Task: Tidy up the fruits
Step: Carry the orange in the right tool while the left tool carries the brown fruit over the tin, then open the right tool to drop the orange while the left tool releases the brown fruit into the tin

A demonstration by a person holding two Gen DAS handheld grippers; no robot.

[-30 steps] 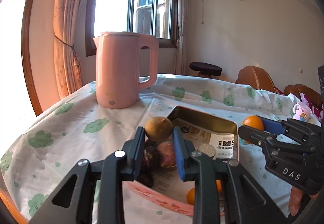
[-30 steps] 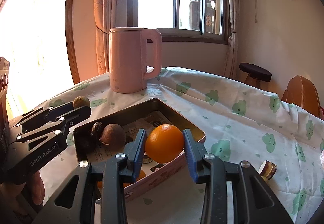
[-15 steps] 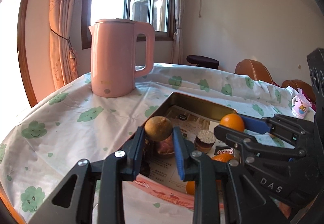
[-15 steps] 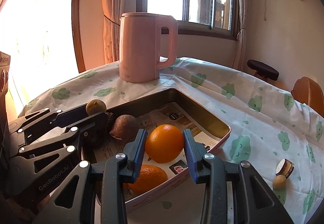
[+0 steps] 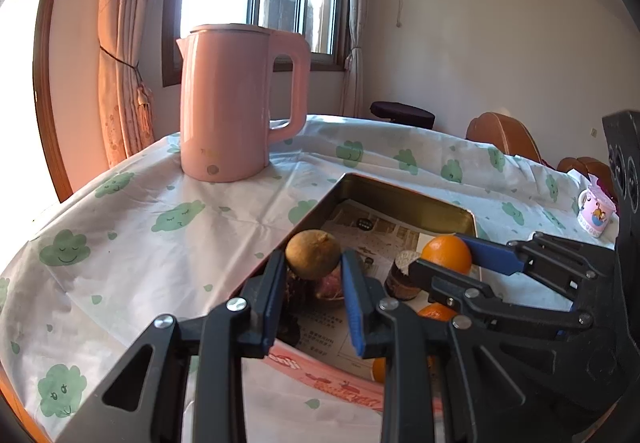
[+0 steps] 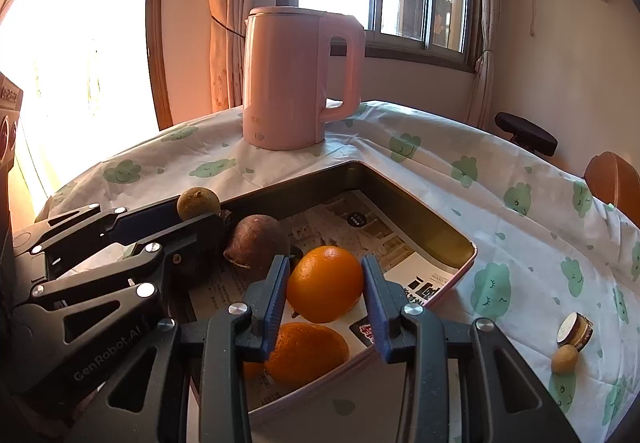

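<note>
My left gripper (image 5: 313, 263) is shut on a small brown round fruit (image 5: 313, 253), held over the near left corner of the metal tray (image 5: 404, 195). My right gripper (image 6: 325, 285) is shut on an orange (image 6: 325, 283), held low over the tray's (image 6: 424, 235) paper lining. In the tray lie another orange (image 6: 306, 353), a dark purple fruit (image 6: 256, 239) and a cut brown piece (image 5: 402, 275). The right gripper with its orange (image 5: 447, 254) shows in the left wrist view. The left gripper with its brown fruit (image 6: 198, 203) shows in the right wrist view.
A pink kettle (image 5: 236, 103) stands on the cloud-print tablecloth (image 5: 140, 227) behind the tray. A small yellow fruit (image 6: 565, 358) and a cut piece (image 6: 576, 329) lie on the cloth right of the tray. A small printed cup (image 5: 596, 213) stands far right. Chairs and a stool stand beyond the table.
Both grippers have moved forward and lower over the tray with their fruits still held. The orange has come down nearer the tray floor, above the other orange.
</note>
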